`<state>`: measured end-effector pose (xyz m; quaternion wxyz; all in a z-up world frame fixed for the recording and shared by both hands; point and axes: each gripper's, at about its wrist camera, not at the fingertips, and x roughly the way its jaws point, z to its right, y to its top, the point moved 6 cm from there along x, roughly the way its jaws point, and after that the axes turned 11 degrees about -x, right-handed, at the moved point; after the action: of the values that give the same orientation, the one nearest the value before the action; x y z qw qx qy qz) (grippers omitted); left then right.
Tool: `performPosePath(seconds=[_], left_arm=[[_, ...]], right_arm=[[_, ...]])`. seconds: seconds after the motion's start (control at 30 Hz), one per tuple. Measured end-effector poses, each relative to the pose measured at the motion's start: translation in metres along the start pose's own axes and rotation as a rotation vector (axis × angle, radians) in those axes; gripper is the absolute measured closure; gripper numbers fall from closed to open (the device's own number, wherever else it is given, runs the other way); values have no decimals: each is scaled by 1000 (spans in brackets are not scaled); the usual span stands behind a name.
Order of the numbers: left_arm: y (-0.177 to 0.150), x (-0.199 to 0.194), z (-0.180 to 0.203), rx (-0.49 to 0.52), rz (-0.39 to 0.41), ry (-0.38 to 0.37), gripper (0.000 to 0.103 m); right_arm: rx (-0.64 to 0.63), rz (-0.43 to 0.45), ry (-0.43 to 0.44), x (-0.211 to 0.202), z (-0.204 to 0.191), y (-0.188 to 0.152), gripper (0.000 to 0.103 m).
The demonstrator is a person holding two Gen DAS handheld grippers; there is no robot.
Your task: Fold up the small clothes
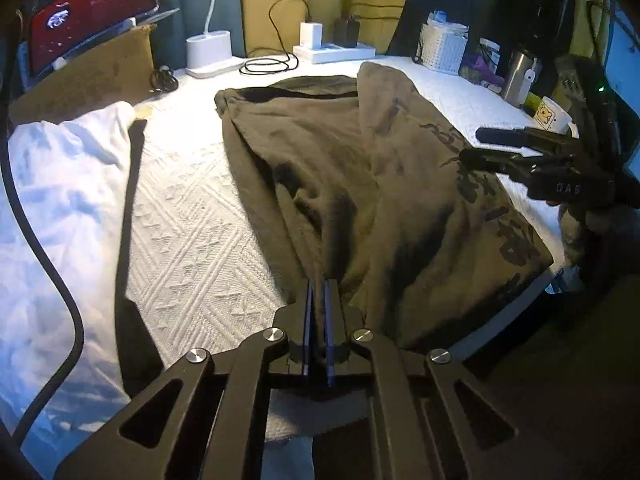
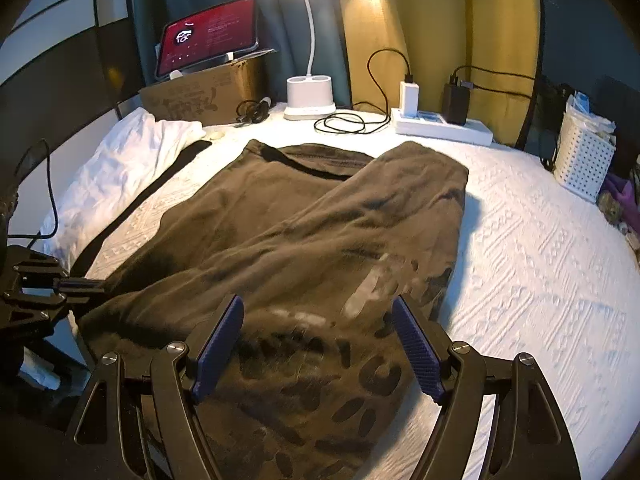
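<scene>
White cloth point(image 2: 120, 168) lies bunched at the far left of the counter point(image 2: 540, 280), with a dark strap point(image 2: 132, 208) running along its inner edge. Behind it a cardboard box point(image 2: 200, 98) carries a tablet point(image 2: 208, 44) with a red screen, and a small tangle of black cord point(image 2: 252, 110) sits beside the box.

Left tongs point(image 1: 318, 284) are pinched tight on a gathered fold at the near left edge of the olive-brown garment point(image 1: 320, 168); the cloth rises in ridges from that grip. In the right wrist view these left tongs point(image 2: 90, 285) appear at the left border, closed on the same edge.

The garment point(image 2: 312, 232) spreads across the middle of the counter's textured white cover, one side folded diagonally over the other, with dark printed lettering on its near right part. Behind it stands a white lamp point(image 2: 310, 96), lit, next to a coiled black cable point(image 2: 344, 124) and a white power strip point(image 2: 442, 126) holding a white charger and a black one.

Right tongs point(image 2: 318, 316) are spread wide, gripping nothing, poised over the printed near part of the garment. From the left wrist they show point(image 1: 480, 146) at the right edge, above the garment's right side.

Farther right are a white perforated basket point(image 2: 584, 160), a metal tumbler point(image 1: 518, 76) and a white mug point(image 1: 554, 118).
</scene>
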<state>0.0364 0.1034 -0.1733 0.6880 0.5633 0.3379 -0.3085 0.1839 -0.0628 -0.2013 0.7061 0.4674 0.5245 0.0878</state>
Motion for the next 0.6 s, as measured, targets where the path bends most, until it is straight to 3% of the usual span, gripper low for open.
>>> performPosePath(seconds=[0.17,0.33,0.4,0.47,0.6], left_arm=[[-10,5,-17,-63,-4,32,100],[-10,5,-30,-170,-15,-8,93],[-5,4,-31,-177,-36,-15,89],[9,0,-31,-157,-11,26,79],[43,-5,-18,-89,50,28,73]], right_arm=[[0,-24,44,10,-10,-7,25],[-18,-24,53,13,-13,-7,25],[-20,-17,37,12,-8,-6,25],[-14,-15,26,11,-1,-5,25],[-5,-7,-4,11,16,0,25]])
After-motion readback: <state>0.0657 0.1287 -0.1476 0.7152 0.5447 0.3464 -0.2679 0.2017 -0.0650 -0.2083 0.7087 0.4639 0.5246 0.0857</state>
